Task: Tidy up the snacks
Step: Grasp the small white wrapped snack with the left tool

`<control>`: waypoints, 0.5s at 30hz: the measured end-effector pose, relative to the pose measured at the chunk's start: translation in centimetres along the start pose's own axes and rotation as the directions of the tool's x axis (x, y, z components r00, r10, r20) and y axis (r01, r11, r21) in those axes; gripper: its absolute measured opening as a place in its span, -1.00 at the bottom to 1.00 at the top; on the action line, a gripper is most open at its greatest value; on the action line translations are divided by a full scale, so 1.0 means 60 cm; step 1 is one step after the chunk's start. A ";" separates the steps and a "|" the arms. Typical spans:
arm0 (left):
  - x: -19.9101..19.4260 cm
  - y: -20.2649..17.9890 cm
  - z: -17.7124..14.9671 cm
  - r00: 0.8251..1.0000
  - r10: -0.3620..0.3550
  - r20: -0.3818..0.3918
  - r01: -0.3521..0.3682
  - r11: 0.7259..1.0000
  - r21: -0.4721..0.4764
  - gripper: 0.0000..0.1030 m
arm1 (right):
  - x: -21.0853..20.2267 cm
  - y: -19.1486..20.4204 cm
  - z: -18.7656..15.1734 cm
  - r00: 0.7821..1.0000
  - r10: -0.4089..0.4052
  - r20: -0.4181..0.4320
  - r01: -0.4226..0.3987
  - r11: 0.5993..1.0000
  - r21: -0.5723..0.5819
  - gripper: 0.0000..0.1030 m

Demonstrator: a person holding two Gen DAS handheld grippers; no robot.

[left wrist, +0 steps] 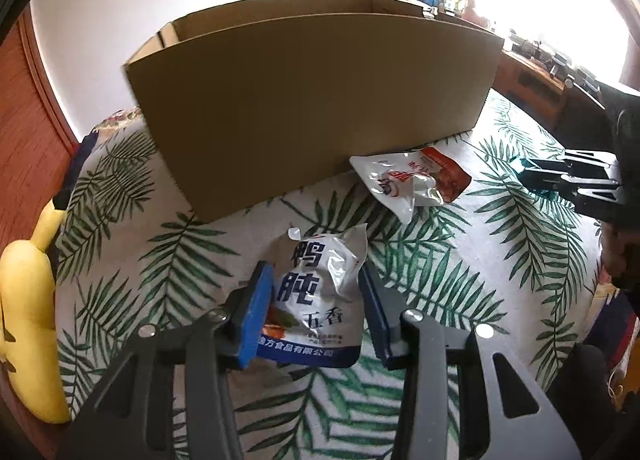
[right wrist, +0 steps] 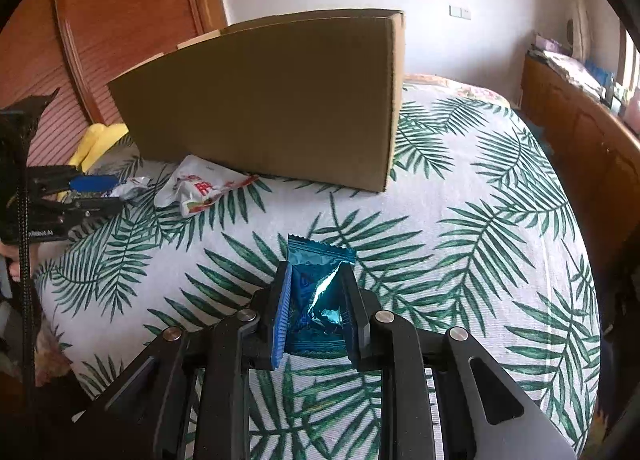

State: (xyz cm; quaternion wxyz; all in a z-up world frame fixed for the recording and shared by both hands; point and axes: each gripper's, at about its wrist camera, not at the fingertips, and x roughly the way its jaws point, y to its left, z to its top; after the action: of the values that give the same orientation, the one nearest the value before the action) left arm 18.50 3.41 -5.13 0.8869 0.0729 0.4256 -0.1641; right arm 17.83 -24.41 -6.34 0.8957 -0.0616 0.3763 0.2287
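My left gripper (left wrist: 314, 300) is shut on a white snack pouch with blue Chinese print (left wrist: 320, 292), holding it low over the leaf-print bedspread. My right gripper (right wrist: 316, 300) is shut on a shiny blue foil snack packet (right wrist: 316, 292), which is crumpled between the pads. A white and red snack pouch (left wrist: 412, 179) lies on the bed against the front of the open cardboard box (left wrist: 312, 99). It also shows in the right wrist view (right wrist: 200, 187), left of the box (right wrist: 272, 107). The inside of the box is hidden.
A yellow plush toy (left wrist: 28, 320) lies at the bed's left edge. A wooden wardrobe (right wrist: 120, 19) stands behind the box. A wooden sideboard (right wrist: 580, 131) with clutter runs along the right under a bright window. The leaf-print bedspread (right wrist: 460, 219) stretches right of the box.
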 end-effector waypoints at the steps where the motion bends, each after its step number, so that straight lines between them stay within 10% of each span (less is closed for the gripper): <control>1: -0.007 0.004 -0.001 1.000 -0.004 0.008 0.004 1.000 -0.005 -0.21 | 0.000 0.001 0.000 1.000 0.000 0.001 0.000 1.000 -0.001 -0.59; 5: -0.035 0.019 0.003 0.999 -0.005 0.050 0.006 1.000 -0.025 -0.84 | 0.001 0.000 -0.001 1.000 0.001 0.006 -0.001 1.000 0.007 -0.59; 15: -0.041 0.052 0.019 0.999 0.022 0.026 -0.021 0.999 -0.047 -0.91 | 0.004 -0.003 -0.001 1.000 0.006 -0.001 -0.006 1.000 0.023 -0.59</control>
State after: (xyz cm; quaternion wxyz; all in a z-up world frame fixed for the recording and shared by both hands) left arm 19.00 6.61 -2.53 0.8956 0.0546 0.4167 -0.1455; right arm 18.02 -24.49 -6.58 0.8955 -0.0504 0.3796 0.2268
